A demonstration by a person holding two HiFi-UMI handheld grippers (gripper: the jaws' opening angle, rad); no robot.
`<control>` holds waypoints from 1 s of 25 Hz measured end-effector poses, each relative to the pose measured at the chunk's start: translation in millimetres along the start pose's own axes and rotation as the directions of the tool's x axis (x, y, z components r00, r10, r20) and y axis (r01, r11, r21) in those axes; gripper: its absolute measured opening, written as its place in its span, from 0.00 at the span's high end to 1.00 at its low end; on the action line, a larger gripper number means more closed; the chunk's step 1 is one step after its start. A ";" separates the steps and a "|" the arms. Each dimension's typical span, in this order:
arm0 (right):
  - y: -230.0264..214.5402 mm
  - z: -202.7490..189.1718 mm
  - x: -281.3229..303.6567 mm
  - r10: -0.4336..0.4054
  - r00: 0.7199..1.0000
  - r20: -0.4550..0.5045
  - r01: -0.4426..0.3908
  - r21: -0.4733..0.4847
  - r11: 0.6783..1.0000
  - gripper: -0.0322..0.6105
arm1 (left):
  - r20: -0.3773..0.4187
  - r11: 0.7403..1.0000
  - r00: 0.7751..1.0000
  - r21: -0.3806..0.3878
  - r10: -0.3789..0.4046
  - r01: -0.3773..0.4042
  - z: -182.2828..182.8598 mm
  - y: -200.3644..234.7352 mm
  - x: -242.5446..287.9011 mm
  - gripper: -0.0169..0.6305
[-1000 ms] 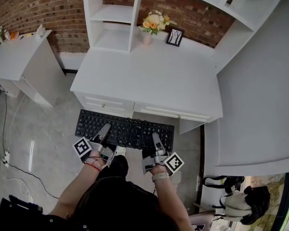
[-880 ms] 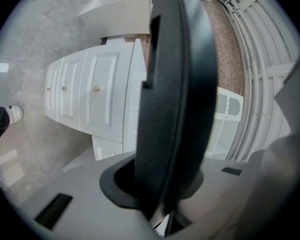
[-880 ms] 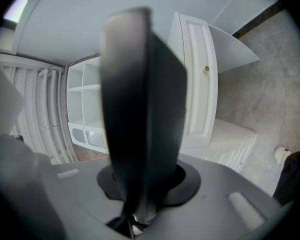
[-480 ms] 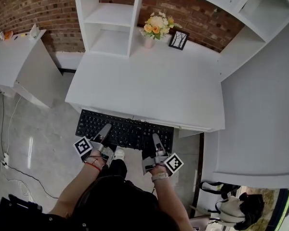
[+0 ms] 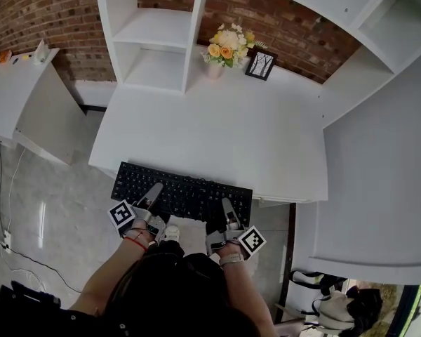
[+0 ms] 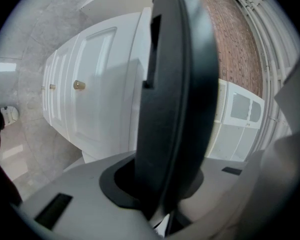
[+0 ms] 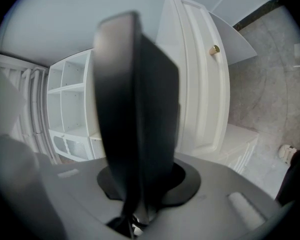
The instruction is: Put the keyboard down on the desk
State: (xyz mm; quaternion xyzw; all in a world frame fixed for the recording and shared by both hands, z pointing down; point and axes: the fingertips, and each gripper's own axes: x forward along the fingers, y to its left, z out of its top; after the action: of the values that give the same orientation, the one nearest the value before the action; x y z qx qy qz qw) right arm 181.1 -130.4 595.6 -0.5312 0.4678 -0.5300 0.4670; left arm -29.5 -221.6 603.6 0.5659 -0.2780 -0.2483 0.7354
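Before the white desk (image 5: 217, 128), left gripper (image 5: 153, 190) and right gripper (image 5: 226, 206) point level, jaws clamping the keyboard (image 5: 189, 188).

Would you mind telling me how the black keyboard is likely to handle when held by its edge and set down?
Probably stiff: the keyboard looks straight though gripped only at its near edge by the left claw and right claw. Likely light for its size, being thin. Its flat shape should rest steadily on the desk, not roll.
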 end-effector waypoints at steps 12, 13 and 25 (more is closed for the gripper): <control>-19.8 22.6 11.1 -0.034 0.999 0.013 0.032 0.074 0.997 0.84 | -0.035 0.997 0.997 0.028 0.066 -0.065 -6.4 7.4 27.6 0.84; -20.6 25.7 14.3 -0.039 0.999 0.011 0.038 0.078 0.996 0.84 | -0.035 0.997 0.997 0.027 0.067 -0.067 -6.8 7.3 31.7 0.84; -15.6 59.6 53.8 -0.088 0.995 -0.036 0.091 0.094 0.991 0.84 | -0.023 0.996 0.996 -0.016 0.086 -0.087 -10.3 -0.8 74.1 0.84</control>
State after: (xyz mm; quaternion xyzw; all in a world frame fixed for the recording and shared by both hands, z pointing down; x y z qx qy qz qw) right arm 240.7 -181.7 617.8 -0.5203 0.4249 -0.5804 0.4602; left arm 31.0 -265.0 610.1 0.5500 -0.2919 -0.2123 0.7532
